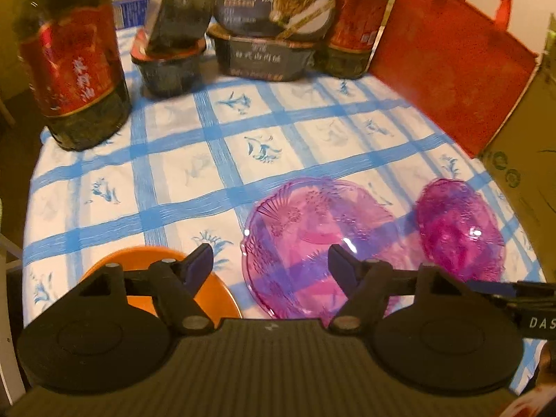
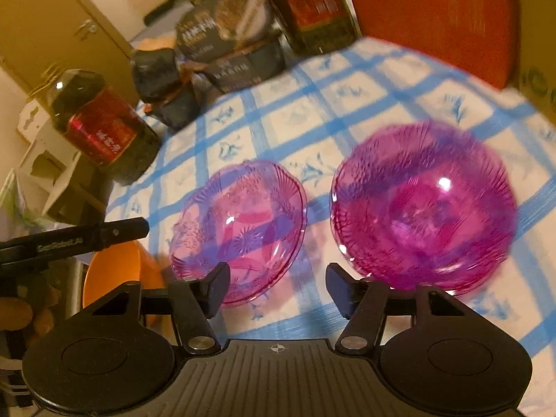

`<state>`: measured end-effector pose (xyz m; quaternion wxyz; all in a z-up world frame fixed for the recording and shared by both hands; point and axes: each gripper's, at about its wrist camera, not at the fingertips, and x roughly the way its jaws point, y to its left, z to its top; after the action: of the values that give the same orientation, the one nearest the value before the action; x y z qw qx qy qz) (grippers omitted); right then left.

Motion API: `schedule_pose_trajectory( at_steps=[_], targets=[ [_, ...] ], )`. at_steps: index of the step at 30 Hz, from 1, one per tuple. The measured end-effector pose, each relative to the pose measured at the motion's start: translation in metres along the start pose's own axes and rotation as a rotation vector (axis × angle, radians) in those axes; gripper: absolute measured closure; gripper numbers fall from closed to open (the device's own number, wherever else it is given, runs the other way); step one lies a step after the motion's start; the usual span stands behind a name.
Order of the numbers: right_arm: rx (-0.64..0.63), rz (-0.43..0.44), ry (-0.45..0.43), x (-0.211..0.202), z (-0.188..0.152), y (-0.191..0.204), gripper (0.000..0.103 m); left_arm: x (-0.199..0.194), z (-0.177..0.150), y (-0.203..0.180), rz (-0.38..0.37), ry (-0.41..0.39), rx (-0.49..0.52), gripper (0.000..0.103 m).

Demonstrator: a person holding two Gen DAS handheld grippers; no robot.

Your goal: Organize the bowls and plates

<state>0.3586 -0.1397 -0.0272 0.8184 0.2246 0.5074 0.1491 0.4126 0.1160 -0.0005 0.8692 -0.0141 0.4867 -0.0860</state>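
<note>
Both grippers hang spread and empty: the left gripper (image 1: pixel 271 260) between the orange plate (image 1: pixel 212 295) and purple plate (image 1: pixel 299 236), the right gripper (image 2: pixel 276 279) between that plate and the purple bowl (image 2: pixel 424 205). All three lie apart on the cloth (image 1: pixel 173 173), likely awaiting stacking
</note>
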Motion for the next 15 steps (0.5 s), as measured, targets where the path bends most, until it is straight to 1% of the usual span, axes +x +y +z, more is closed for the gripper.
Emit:
schedule_pose_trajectory(
  at_steps=[2,5,7,10,15],
  targets=[
    [0.02,-0.005,0.022,0.011,0.004,-0.003,0.048,0.014,0.006,0.004,0.003,0.023,0.01,0.034],
    [0.038,-0.005,0.052,0.026,0.008,-0.006,0.051,0.032,0.013,0.007,0.005,0.055,0.024,0.037],
    [0.038,-0.011,0.067,0.035,0.009,-0.007,0.055,0.043,0.017,0.008,-0.005,0.075,0.037,0.044],
    [0.048,-0.018,0.086,0.046,0.01,-0.01,0.06,0.058,0.022,0.007,-0.011,0.099,0.06,0.051],
    [0.065,-0.003,0.114,0.058,0.012,-0.012,0.063,0.077,0.027,0.004,0.004,0.135,0.101,0.06]
  ],
)
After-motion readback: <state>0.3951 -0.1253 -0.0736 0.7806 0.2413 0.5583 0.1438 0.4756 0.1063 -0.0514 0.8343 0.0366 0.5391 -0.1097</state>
